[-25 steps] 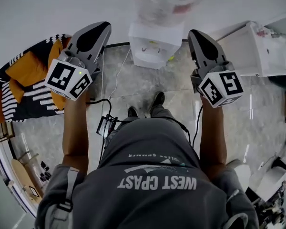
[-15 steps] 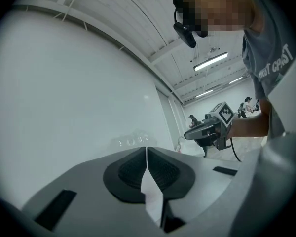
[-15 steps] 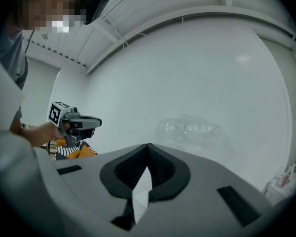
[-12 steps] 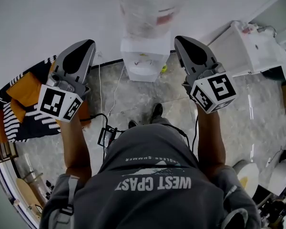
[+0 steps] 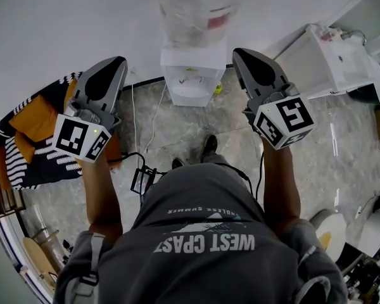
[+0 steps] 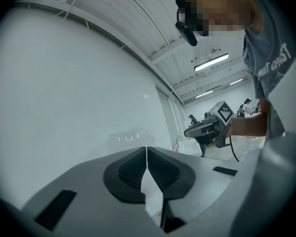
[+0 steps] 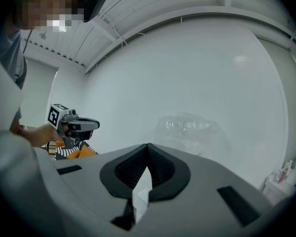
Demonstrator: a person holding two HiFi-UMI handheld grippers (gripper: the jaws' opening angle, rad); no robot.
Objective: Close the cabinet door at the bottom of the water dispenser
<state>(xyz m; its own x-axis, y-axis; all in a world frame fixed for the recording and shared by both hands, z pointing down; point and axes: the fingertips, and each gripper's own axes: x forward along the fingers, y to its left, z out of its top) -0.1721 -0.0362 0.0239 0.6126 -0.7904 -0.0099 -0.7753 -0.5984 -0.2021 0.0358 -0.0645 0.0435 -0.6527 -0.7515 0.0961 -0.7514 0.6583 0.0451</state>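
left gripper (image 5: 116,61): jaws pressed together, nothing btwn them. its own view shows the ribbed black pads (image 6: 130,169) meeting on one line, w/ only wall beyond. right gripper (image 5: 241,53): same, pressed together & empty. both point level at the wall, well apart, neither touching anything.

btwn them in the head view stands the white floor-standing water dispenser (image 5: 193,75), back to the wall, w/ a clear plastic water bottle (image 5: 196,8) upside down on top. the cabinet door is at its bottom, hidden under the dispenser's top from this steep angle, so can't tell how far open it is. both grippers are well above it.

handling, as a guess: door prob a thin stiff plastic or sheet-metal panel on a side hinge, light, swings easy. no need to pinch it. push the outer face near the free edge w/ closed tips. smooth face, so tips may slide. dispenser looks top-heavy w/ the bottle, so go gentle; door may bounce back if the catch doesn't take.

floor: grey marbled glossy floor tiles (image 5: 190,122), black cable (image 5: 134,152) trailing by the person's dark shoes (image 5: 209,145). plain white wall (image 5: 63,24) behind. black-and-white striped seat w/ orange cushion (image 5: 31,125) at left, boxy white unit (image 5: 335,59) at right.
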